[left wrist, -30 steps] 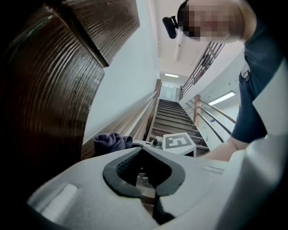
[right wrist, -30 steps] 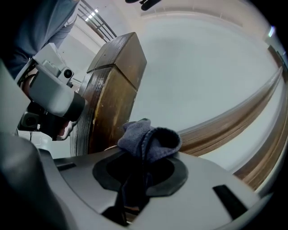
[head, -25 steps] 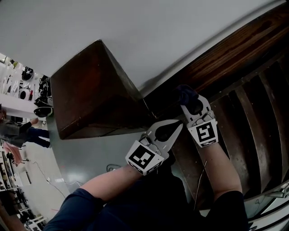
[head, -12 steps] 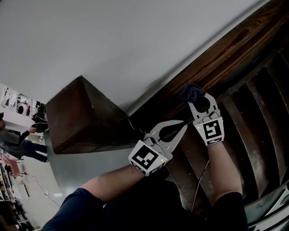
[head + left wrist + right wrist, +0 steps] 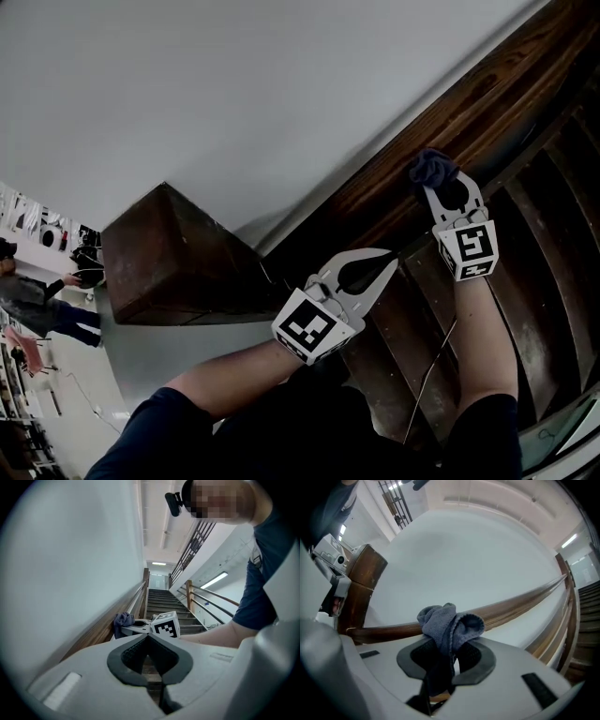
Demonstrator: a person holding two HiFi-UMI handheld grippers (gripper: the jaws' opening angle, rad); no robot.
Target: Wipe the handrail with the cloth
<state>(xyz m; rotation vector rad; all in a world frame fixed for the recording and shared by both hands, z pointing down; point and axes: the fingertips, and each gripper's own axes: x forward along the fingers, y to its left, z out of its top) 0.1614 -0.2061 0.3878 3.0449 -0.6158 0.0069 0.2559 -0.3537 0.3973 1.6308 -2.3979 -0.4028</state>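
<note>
The dark wooden handrail point(image 5: 394, 178) runs up the white wall. A bunched blue-grey cloth point(image 5: 429, 167) presses against it, and my right gripper point(image 5: 442, 187) is shut on that cloth. In the right gripper view the cloth point(image 5: 450, 624) bulges out above the right gripper point(image 5: 446, 645), with the handrail point(image 5: 515, 603) just behind it. My left gripper point(image 5: 392, 258) hangs lower down and left of the right one, off the rail, shut with nothing in it. The left gripper view shows the left gripper point(image 5: 148, 634) closed, with the cloth point(image 5: 123, 619) and handrail point(image 5: 96, 637) ahead.
A thick brown newel post point(image 5: 169, 253) stands at the rail's lower end. Stair steps point(image 5: 530, 253) climb to the right of the rail. A second railing point(image 5: 206, 603) lines the far side of the stairs. A person point(image 5: 37, 302) stands on the floor far below left.
My right gripper has slid the cloth up along the handrail, toward the upper right in the head view. The left gripper has followed a little and stays shut.
</note>
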